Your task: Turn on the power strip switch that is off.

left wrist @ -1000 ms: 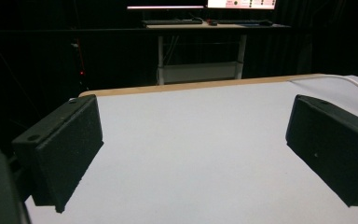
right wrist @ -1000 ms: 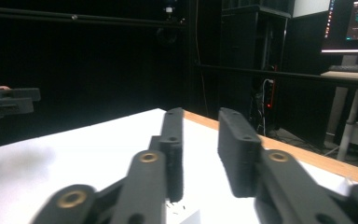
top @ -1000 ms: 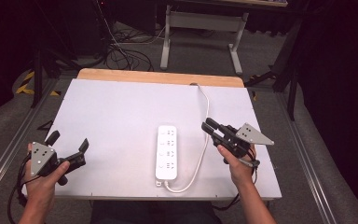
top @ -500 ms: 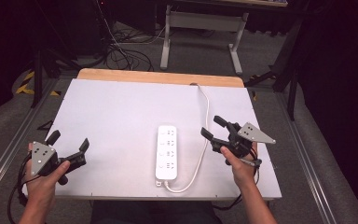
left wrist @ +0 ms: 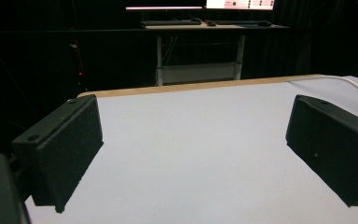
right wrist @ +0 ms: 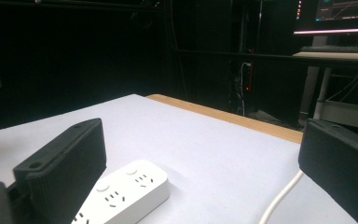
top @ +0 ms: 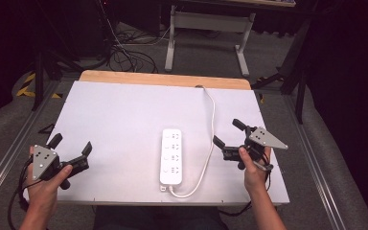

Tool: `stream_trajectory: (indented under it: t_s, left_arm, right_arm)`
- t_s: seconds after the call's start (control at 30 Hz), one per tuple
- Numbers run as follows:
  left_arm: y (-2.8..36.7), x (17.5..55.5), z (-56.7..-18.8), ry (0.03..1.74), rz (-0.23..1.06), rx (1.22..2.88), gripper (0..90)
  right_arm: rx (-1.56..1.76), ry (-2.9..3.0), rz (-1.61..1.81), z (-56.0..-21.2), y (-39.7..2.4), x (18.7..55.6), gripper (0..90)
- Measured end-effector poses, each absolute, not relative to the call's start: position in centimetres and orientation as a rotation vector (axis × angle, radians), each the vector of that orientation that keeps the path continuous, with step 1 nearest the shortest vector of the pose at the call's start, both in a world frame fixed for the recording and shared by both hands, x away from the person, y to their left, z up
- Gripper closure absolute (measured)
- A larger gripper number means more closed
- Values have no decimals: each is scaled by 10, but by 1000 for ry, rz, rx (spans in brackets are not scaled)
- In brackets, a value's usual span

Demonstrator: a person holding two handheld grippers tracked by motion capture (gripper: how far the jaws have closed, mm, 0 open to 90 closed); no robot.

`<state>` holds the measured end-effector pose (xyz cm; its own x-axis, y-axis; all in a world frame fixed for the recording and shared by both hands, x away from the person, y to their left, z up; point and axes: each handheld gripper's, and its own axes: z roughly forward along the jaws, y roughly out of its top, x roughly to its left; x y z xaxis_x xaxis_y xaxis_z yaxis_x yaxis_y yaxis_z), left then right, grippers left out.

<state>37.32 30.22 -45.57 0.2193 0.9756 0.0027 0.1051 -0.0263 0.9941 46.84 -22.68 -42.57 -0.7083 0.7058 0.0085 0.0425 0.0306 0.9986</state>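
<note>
A white power strip (top: 172,155) lies flat in the middle of the white table (top: 124,115), and its white cable (top: 210,139) loops from its near end up to the far edge. My right gripper (top: 228,132) hovers just right of the cable, pointing left toward the strip. It is open, its jaws have just been opening, and nothing sits between them. In the right gripper view (right wrist: 205,140) the strip's end (right wrist: 126,191) and the cable (right wrist: 284,196) lie ahead. My left gripper (top: 71,143) is open at the near left corner, over bare table (left wrist: 193,116).
A wooden strip (top: 163,79) borders the table's far edge. Beyond it stand a desk frame (top: 206,28) and loose floor cables (top: 124,52) in the dark. Metal rails (top: 14,143) run along both sides of the table.
The right gripper's jaws went from nearly together to wide apart, and that hand drifted slightly to the right. The left hand and the power strip stayed put.
</note>
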Motion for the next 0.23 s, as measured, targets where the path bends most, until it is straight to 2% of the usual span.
stream_trajectory:
  t_s: [0.23]
  left_arm:
    - [301, 374, -456, 1113, 1002, 1399, 42]
  right_arm:
    - [765, 1810, 1723, -428, -230, 469, 16]
